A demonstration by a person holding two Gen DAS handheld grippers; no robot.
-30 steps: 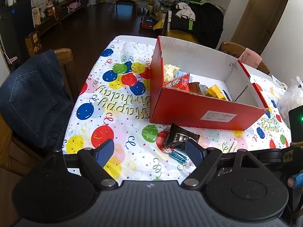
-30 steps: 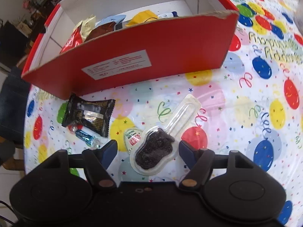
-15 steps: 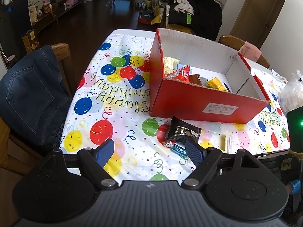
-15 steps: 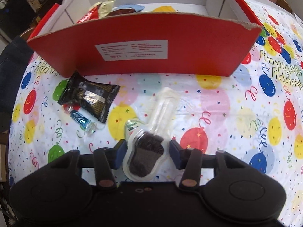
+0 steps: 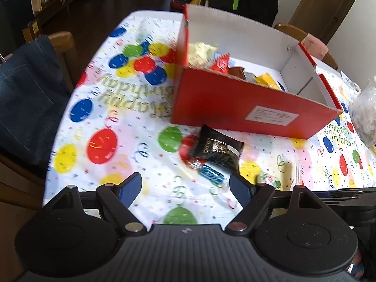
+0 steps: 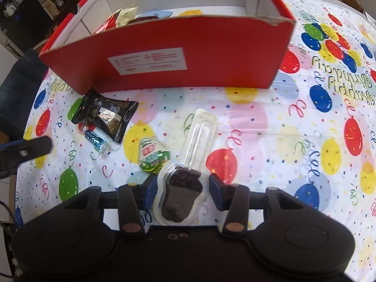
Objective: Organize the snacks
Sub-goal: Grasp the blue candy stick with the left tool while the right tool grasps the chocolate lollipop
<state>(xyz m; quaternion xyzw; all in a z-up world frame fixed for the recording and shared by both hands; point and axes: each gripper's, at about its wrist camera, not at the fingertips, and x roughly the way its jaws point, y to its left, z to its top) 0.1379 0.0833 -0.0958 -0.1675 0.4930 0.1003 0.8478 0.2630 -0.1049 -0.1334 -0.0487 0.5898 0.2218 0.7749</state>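
The red cardboard box (image 5: pixel 235 108) (image 6: pixel 164 63) stands open-topped on the balloon tablecloth with several snacks inside. My right gripper (image 6: pixel 181 186) is shut on a clear lollipop pack (image 6: pixel 184 202) with a dark chocolate head; its stick end lies on the cloth toward the box. A green-and-white packet (image 6: pixel 152 155) lies just left of it. A black packet (image 5: pixel 218 145) (image 6: pixel 105 115) and a blue wrapped candy (image 5: pixel 211 174) (image 6: pixel 95 139) lie in front of the box. My left gripper (image 5: pixel 185 185) hangs open over the cloth just short of the candy, holding nothing.
A wooden chair draped with a denim jacket (image 5: pixel 23 103) stands at the table's left edge. A clear plastic bag (image 5: pixel 364 117) sits at the far right. The left gripper's finger (image 6: pixel 35 148) pokes in at the left of the right wrist view.
The right jaws have closed in onto the lollipop pack. The left gripper has sunk and come nearer to the black packet and the blue candy, still open.
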